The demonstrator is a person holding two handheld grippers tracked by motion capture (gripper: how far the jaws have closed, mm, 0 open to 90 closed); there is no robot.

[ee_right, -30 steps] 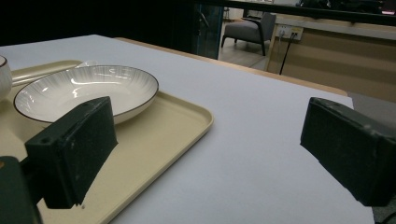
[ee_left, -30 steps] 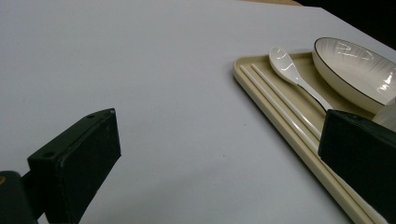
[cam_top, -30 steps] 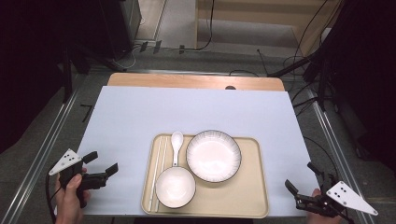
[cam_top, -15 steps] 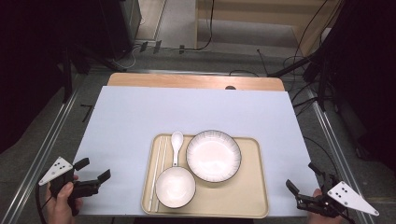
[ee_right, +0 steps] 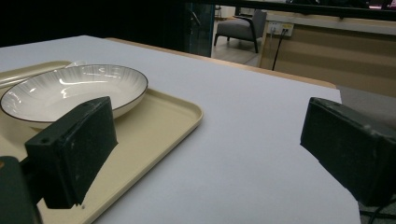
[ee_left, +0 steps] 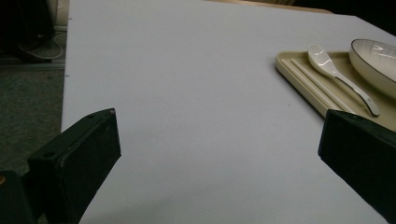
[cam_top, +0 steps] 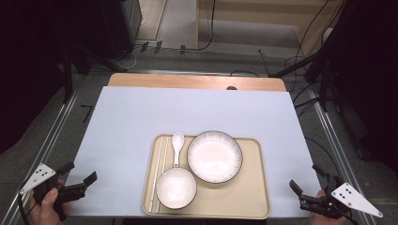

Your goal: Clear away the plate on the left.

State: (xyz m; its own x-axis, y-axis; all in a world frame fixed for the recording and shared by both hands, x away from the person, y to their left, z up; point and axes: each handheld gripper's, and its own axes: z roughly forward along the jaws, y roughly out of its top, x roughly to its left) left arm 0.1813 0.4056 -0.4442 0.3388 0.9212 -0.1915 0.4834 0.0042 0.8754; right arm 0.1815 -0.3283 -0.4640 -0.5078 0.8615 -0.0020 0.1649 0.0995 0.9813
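Note:
A beige tray (cam_top: 253, 197) lies at the near middle of the table. It holds a large dark-rimmed bowl (cam_top: 214, 156), a small white bowl (cam_top: 176, 187), a white spoon (cam_top: 177, 143) and pale chopsticks (cam_top: 158, 168) along its left side. My left gripper (cam_top: 80, 171) is open at the table's near left corner, well left of the tray, with nothing between its jaws (ee_left: 219, 130). Ahead of it to the right I see the spoon (ee_left: 336, 74) and chopsticks (ee_left: 313, 81). My right gripper (cam_top: 305, 177) is open at the near right corner (ee_right: 210, 123), facing the large bowl (ee_right: 70, 91) and the tray (ee_right: 159, 121).
A white sheet (cam_top: 187, 112) covers the table, with a strip of wood (cam_top: 197, 82) showing along the far edge. Metal rails (cam_top: 56, 136) run down both sides. Cables (cam_top: 300, 61) lie on the floor beyond the table.
My left gripper has drawn back to the left and nearer, out to the table's near left corner. The right gripper has hardly moved. The tray and dishes are as before.

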